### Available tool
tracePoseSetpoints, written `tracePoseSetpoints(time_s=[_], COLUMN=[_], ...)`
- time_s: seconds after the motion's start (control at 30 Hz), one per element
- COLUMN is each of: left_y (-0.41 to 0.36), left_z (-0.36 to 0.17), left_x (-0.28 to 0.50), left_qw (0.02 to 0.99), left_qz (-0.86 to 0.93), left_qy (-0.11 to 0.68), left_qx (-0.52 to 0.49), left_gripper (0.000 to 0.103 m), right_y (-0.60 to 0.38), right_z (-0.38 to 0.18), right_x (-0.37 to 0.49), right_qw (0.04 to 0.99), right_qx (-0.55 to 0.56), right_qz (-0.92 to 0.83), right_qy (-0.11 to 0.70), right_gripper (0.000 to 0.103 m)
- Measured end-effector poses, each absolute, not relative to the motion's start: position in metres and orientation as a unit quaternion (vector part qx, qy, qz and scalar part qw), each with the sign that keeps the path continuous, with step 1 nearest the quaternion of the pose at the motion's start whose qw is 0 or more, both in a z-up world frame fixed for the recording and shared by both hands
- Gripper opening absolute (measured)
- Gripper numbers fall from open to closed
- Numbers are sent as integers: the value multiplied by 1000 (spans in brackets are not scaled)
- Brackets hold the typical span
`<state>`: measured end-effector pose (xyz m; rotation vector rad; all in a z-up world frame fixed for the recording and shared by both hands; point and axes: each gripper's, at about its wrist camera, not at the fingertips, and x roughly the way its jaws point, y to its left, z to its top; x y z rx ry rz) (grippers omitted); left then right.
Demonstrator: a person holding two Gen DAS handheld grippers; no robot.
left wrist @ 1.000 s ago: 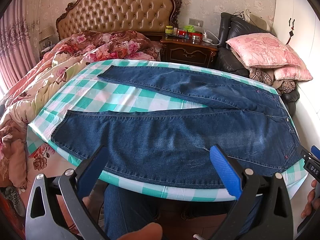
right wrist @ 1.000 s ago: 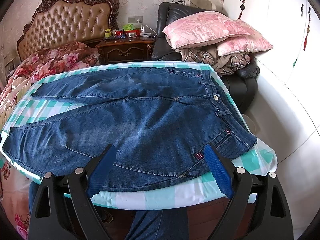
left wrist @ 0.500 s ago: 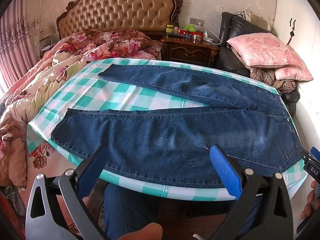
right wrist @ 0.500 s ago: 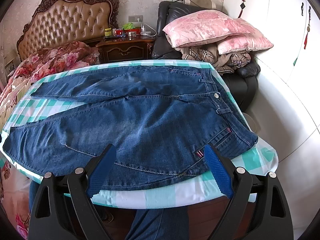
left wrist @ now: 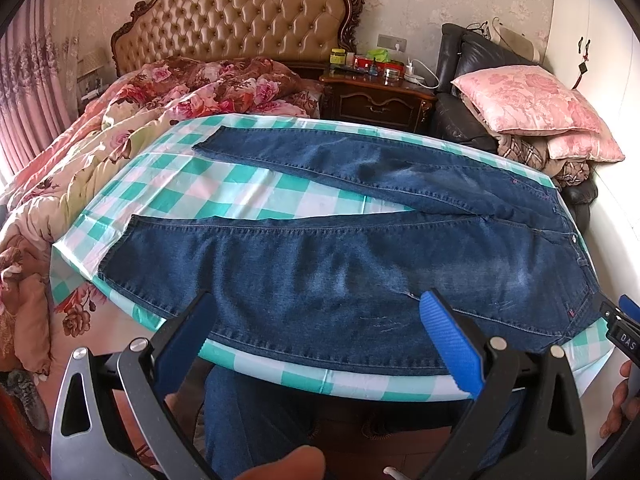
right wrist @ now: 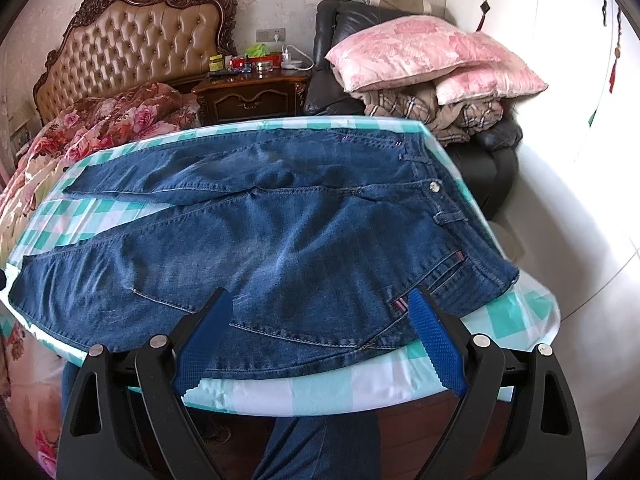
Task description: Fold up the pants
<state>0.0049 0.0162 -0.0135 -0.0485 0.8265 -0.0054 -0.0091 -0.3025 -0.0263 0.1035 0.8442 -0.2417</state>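
Note:
Dark blue jeans (left wrist: 344,264) lie flat on a table with a green and white checked cloth (left wrist: 224,188), legs spread apart toward the left, waistband at the right. In the right wrist view the jeans (right wrist: 280,240) fill the table, waistband with button at the right. My left gripper (left wrist: 320,320) is open and empty, hovering near the front edge over the near leg. My right gripper (right wrist: 320,312) is open and empty, near the front edge by the hip and pocket area. Its tip also shows in the left wrist view (left wrist: 624,320).
A bed with floral quilt (left wrist: 120,128) lies left of the table. A dark nightstand (left wrist: 376,96) and a black armchair with pink pillows (left wrist: 532,108) stand behind. A white wall and wardrobe (right wrist: 560,80) are at the right. The person's legs are under the table edge.
Both grippers have drifted slightly, so the views shifted a little. The jeans have not moved and both grippers stayed open.

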Motion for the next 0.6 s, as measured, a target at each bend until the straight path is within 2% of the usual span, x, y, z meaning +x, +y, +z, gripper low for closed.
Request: tracePoseSetpoints(time_s=[0.1,0.3,0.47,0.6], left_y=[22,27,25,31], left_z=[-18,-23,-35,-44], left_x=[6,5,18,31], left_qw=[916,925,911,898], left_qz=[-10,-51,-64,-68], left_qy=[398,366,399,422], left_qx=[-41,-85,-78,-103], left_gripper=[102,102,102,102], right_y=[-317,-386,-484,-544], right_z=[-29,-19,-31,-60], right_x=[-1,57,158,240], right_qw=[898,897,873,849], right_qx=[95,117,125,126], right_qz=[-90,-106,-152,-157], right_qy=[421,413,447,488], right_gripper=[86,86,86,86])
